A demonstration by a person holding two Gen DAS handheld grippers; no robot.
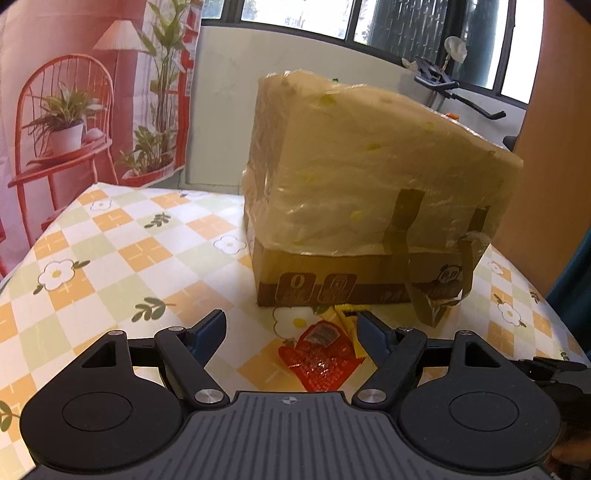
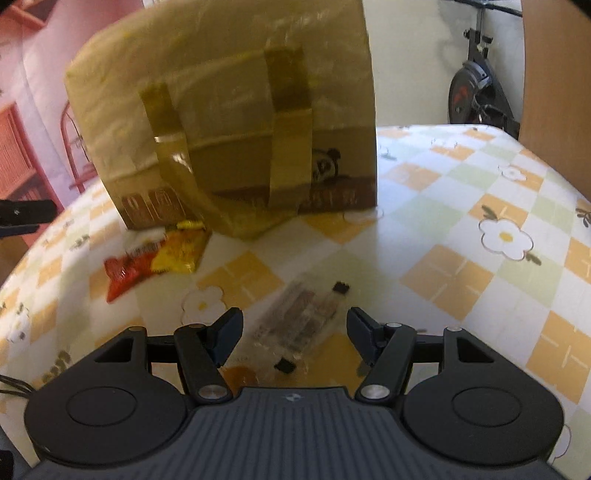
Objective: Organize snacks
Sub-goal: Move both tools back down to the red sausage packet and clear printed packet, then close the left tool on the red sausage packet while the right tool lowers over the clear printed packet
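Checked tablecloth (image 1: 110, 258), red snack pkt (image 1: 321, 362) btwn left gripper (image 1: 291, 328) jaws

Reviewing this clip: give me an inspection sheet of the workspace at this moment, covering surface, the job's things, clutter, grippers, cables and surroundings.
Surface: checked tablecloth with flower print.
Job's things: red snack packet and yellow snack packet lie flat, overlapping, in front of the cardboard box, which is wrapped in plastic and tape. A clear packet of brown pieces lies apart from them.
Clutter: nothing seen.
Grippers: left gripper open, above the red packet; right gripper open, above the clear packet; neither grips anything.
Cables: dark leads at the table's left edge.
Surroundings: printed backdrop, windows, exercise bike.
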